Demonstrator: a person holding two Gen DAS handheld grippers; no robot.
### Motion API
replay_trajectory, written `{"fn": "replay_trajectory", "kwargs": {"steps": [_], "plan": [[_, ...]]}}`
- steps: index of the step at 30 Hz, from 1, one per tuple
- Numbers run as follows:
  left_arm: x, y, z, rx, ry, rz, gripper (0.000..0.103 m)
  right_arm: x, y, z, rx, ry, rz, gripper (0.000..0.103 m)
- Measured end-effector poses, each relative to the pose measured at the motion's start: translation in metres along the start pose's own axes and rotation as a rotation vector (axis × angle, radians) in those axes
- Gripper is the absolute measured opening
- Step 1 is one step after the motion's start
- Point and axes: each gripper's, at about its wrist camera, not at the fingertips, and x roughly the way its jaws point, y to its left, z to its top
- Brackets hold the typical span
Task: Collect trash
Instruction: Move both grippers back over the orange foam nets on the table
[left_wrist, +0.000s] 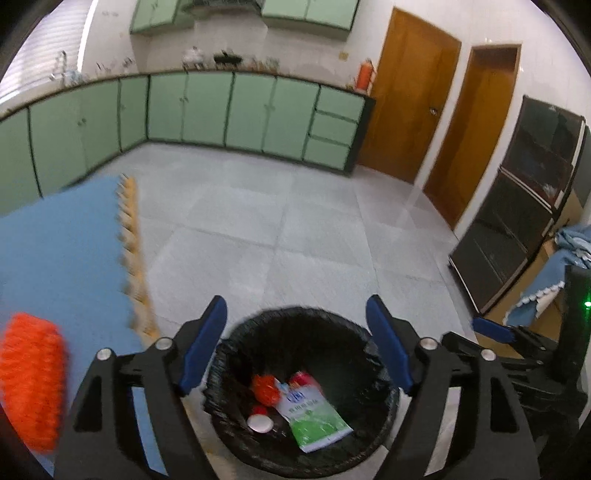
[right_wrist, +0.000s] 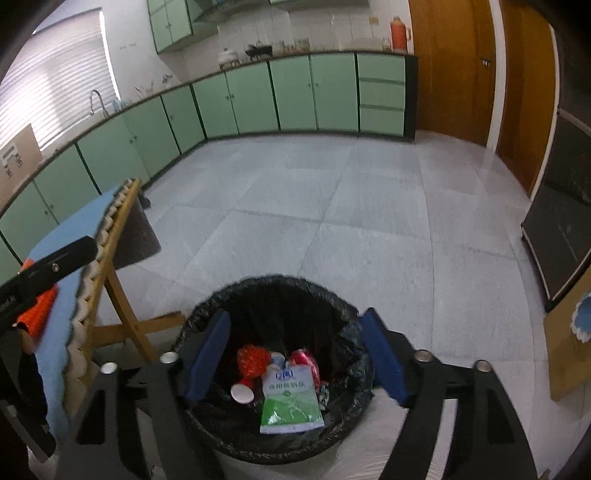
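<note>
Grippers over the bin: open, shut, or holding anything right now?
Left gripper: open, holding nothing, above the trash bin.
Right gripper: open, holding nothing, above the same bin.

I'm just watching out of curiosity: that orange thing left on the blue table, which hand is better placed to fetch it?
Probably the left. The orange mesh item lies right beside the left gripper; the right gripper hangs over the bin, further away. Both jaws are open and empty.

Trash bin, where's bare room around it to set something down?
The grey tiled floor between the trash bin, green cabinets and wooden doors is bare. The bin's bottom is crowded: green-and-white packet, orange wrapper, white lid.
</note>
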Motion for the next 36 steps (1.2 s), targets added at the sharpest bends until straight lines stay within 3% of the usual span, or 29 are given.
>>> {"fn": "replay_trajectory", "kwargs": {"steps": [7, 15, 28, 36], "plan": [[-0.064, 0.028, 0.008, 0.000, -0.127, 0.102, 0.082, -0.042, 0.046, 0.012, -0.031, -0.147, 0.054, 0.095], [-0.123, 0.079, -0.001, -0.027, -0.195, 0.250, 0.084, -0.058, 0.121, 0.012, -0.108, -0.238, 0.134, 0.097], [-0.186, 0.188, -0.026, -0.153, -0.207, 0.495, 0.084, -0.020, 0.265, -0.011, -0.231, -0.178, 0.316, 0.097], [-0.203, 0.220, -0.040, -0.187, -0.189, 0.546, 0.084, 0.003, 0.319, -0.027, -0.269, -0.151, 0.301, 0.097]]}}
